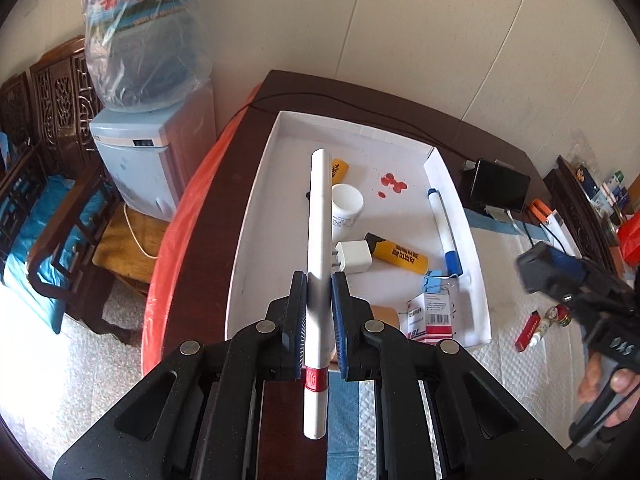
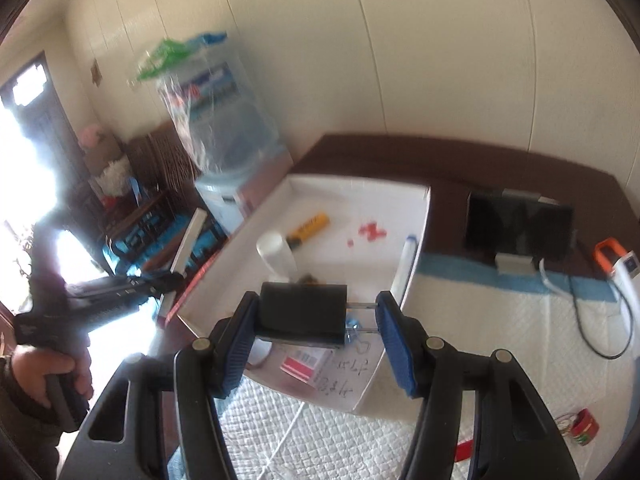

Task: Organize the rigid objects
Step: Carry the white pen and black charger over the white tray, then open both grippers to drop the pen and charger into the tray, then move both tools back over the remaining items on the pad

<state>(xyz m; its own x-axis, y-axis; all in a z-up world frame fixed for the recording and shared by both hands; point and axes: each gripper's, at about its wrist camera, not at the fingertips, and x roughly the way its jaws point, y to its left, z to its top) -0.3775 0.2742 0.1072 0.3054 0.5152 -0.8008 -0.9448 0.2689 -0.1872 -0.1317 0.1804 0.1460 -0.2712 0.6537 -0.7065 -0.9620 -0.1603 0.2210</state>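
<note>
Now the left gripper (image 1: 319,312) is clamped on a white marker (image 1: 318,240) whose long axis runs straight ahead between the pads, tip over the white tray (image 1: 248,216) lying ahead and below. The right gripper (image 2: 316,336) holds a black clip-like object (image 2: 302,314) partly spread, with the tray directly beneath and beyond it.

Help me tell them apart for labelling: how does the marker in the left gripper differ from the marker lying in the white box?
The held marker has a red band; the marker in the white box has blue ends. The held one is clamped in the left gripper, above the box; the boxed one lies along the right wall, untouched. Both have white barrels.
</note>
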